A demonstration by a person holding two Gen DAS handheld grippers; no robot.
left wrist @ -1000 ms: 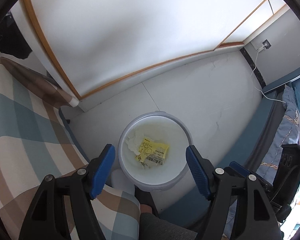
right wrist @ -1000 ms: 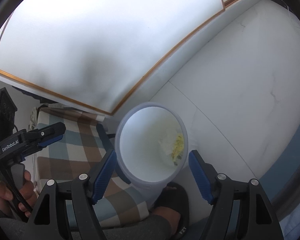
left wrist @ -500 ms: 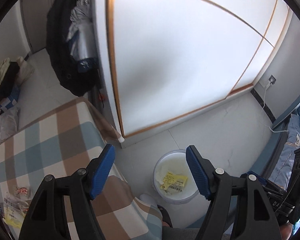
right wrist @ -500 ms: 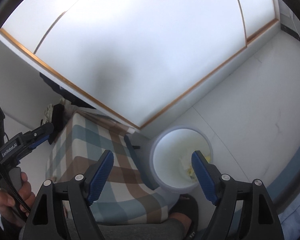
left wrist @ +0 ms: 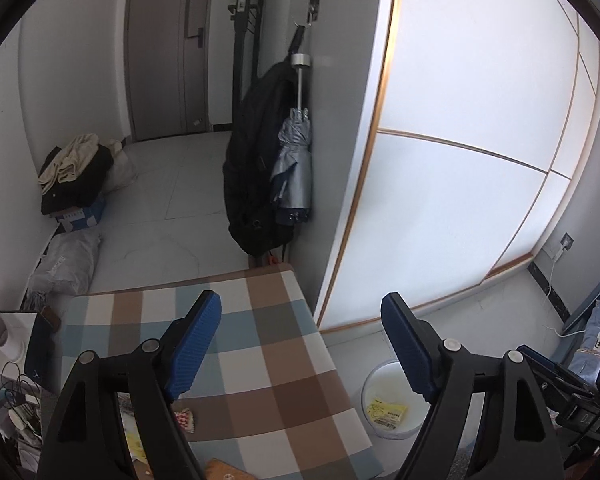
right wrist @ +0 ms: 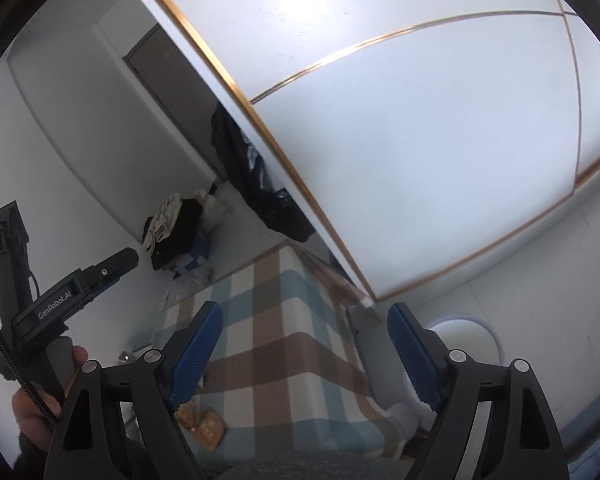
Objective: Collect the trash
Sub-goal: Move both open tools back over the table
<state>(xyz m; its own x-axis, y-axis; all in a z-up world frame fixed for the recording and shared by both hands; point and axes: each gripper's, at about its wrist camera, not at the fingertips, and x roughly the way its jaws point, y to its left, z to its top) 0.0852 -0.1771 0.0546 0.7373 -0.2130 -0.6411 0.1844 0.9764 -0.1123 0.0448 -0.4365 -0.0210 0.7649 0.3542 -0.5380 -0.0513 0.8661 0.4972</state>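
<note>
Both grippers are empty and spread wide right now: the left gripper (left wrist: 302,346) hangs over the checkered desk (left wrist: 256,320), and the right gripper (right wrist: 304,354) is up over the same cloth, fingers apart with nothing between them. The bin (left wrist: 394,402) sits on the floor just off the desk's right edge, and you can see a yellow wrapper (left wrist: 386,410) already lying inside it. More trash looks to be waiting along the near edge of the desk: a small red-and-white wrapper (left wrist: 185,417) right by the left finger, some yellow scraps (left wrist: 134,442) toward the near left corner, partly hidden behind the gripper frame, and a couple of tan packets (right wrist: 204,424) in the right wrist view. My guess is the next step is picking one of those up. What could go wrong: those wrappers are flat and thin on soft cloth, so the fingers could pinch the tablecloth along with the wrapper, or slide over it and close on nothing. Light film could also slip out on the way to the bin, and since the bin is low and tucked beside the desk, a release from too high or too far over could drop the stuff on the floor. The clutter of cables at the left edge could snag the left gripper too.
</note>
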